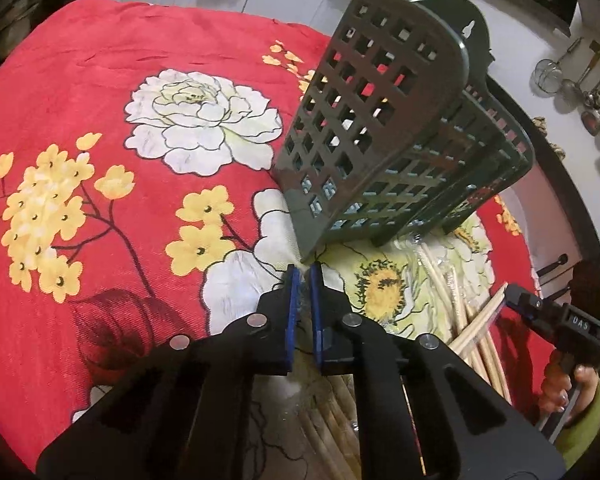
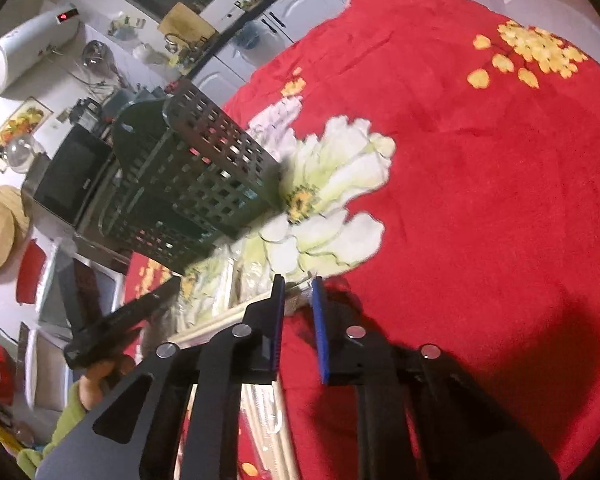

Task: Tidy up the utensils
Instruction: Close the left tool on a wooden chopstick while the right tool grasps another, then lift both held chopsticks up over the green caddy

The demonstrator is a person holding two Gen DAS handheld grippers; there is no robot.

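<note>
Red flowered cloth (image 1: 80, 92) fills the left wrist view. On it stands the green holder (image 1: 384, 128). Below the holder the left gripper (image 1: 305, 280) is nearly closed on clear wrap. Chopsticks (image 1: 476, 328) lie right of it.

In the right wrist view, the holder (image 2: 196, 184) stands at left. Below it, the right gripper (image 2: 296, 286) pinches something at its tips; what, I cannot tell.

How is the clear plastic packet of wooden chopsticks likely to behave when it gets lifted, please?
The chopsticks look thin and rigid, so probably light. Their clear wrapper looks crinkly, likely slippery and floppy. The left gripper pinches only film, so the sticks may sag or slide inside.
</note>
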